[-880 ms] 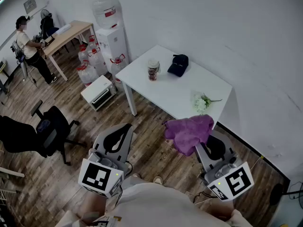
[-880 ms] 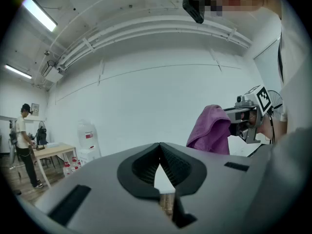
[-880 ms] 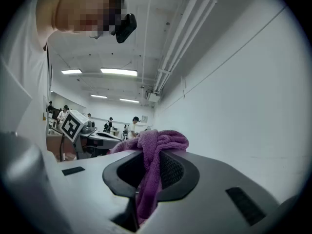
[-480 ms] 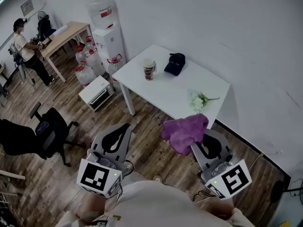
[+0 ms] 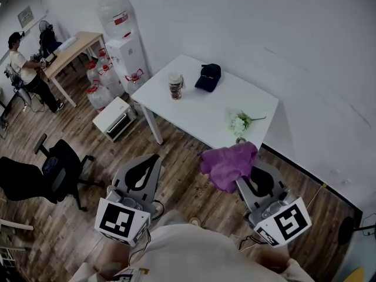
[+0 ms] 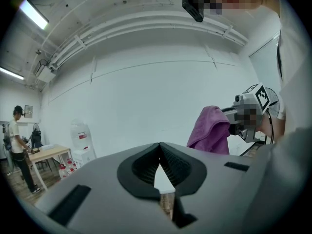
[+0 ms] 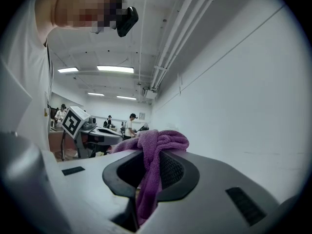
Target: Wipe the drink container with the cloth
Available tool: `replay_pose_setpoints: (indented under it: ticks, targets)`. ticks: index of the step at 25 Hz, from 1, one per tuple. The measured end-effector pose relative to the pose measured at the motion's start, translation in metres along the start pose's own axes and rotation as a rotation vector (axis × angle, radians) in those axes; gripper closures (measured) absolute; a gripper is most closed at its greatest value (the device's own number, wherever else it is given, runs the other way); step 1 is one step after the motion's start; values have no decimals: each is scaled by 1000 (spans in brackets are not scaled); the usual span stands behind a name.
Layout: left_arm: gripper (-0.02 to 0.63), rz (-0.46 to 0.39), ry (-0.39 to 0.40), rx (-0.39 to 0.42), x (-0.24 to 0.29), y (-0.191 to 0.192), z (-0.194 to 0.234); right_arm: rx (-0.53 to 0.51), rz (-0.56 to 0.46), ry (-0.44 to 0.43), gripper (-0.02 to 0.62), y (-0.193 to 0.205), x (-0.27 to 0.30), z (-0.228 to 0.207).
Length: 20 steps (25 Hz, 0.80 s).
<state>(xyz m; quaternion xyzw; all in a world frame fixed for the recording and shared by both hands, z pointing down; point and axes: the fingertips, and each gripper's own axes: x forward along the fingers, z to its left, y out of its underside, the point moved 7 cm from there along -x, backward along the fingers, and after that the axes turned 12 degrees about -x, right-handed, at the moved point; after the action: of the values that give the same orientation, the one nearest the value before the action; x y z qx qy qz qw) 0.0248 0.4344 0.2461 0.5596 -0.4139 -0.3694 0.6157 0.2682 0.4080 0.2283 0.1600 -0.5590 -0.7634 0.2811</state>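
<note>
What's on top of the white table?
A drink container, a dark cap and white flowers sit on the white table. The purple cloth hides its nearest corner.

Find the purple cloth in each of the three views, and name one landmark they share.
Head view: the purple cloth sits lower centre-right, draped from the right tool, just short of the white table.
Left gripper view: the purple cloth hangs right of centre from that same tool.
Right gripper view: the purple cloth is dead centre, pinched between the jaws.
Shared landmark: the white wall.
</note>
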Motion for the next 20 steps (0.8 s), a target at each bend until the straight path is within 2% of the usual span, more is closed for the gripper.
replay_pose_setpoints:
  ticks: [6, 10, 11, 12, 13, 20]
  targets:
    - [586, 24, 18, -9, 8, 12, -9, 18, 22, -9, 520, 15, -2, -4]
    - [583, -75, -30, -20, 7, 6, -4, 22, 22, -16, 520, 18, 5, -10]
    - [507, -93, -44, -16, 8, 6, 0, 21, 23, -19, 520, 19, 10, -10]
    - [378, -96, -52, -10, 10, 7, 5, 22, 24, -23, 520, 20, 16, -9]
    - [356, -91, -57, -7, 12, 8, 10, 21, 25, -28, 520, 22, 22, -9]
    - [356, -72, -51, -11, 40, 15, 53, 6, 41, -38, 520, 26, 71, -18]
